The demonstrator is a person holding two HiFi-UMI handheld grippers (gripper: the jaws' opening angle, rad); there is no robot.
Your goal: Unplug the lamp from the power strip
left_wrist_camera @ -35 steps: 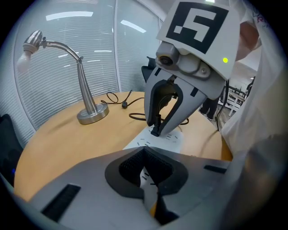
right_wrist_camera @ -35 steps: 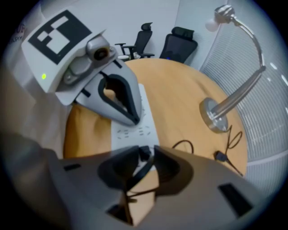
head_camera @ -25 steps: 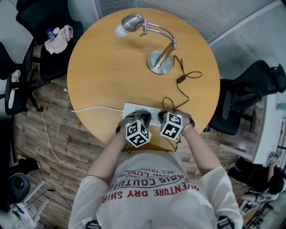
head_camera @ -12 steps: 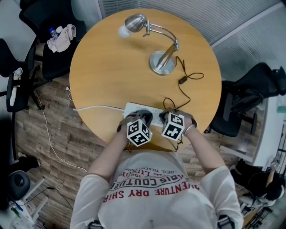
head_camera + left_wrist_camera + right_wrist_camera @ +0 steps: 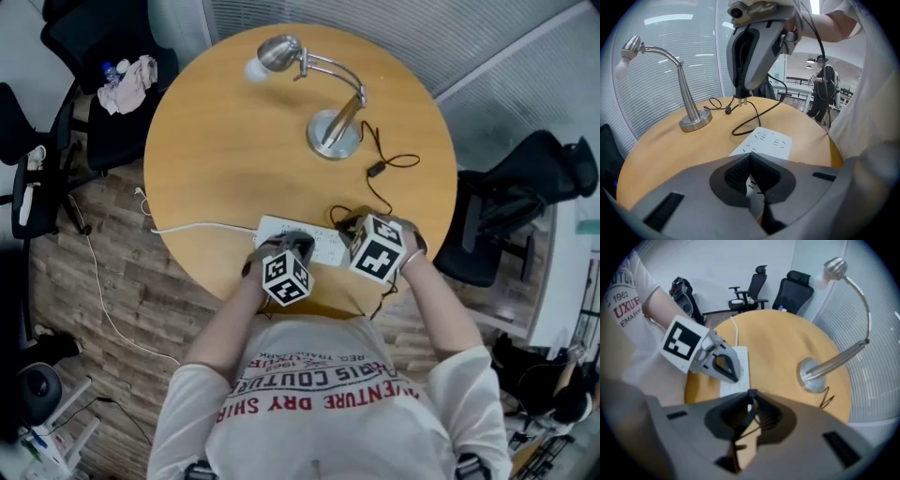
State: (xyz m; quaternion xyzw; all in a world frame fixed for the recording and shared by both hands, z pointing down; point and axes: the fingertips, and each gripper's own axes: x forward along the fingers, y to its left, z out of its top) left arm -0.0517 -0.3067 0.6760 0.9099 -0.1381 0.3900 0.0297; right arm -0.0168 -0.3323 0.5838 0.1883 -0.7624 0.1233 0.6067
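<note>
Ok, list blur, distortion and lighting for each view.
Head view: sharp and evenly lit across the table, with little warping. Left gripper view: strong fisheye, black corners, lamp crisp. Right gripper view: softest overall, the lamp's arm bowed, near foreground blurred.

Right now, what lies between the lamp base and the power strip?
Only the lamp's black cord, with its inline switch, looping over bare tabletop; the head view shows it.

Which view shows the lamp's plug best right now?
Left gripper view: the plug hangs clear above the power strip, prongs bare, pinched in the right gripper. Right gripper view shows only its dark body between the jaws; head view hides it under the gripper.
</note>
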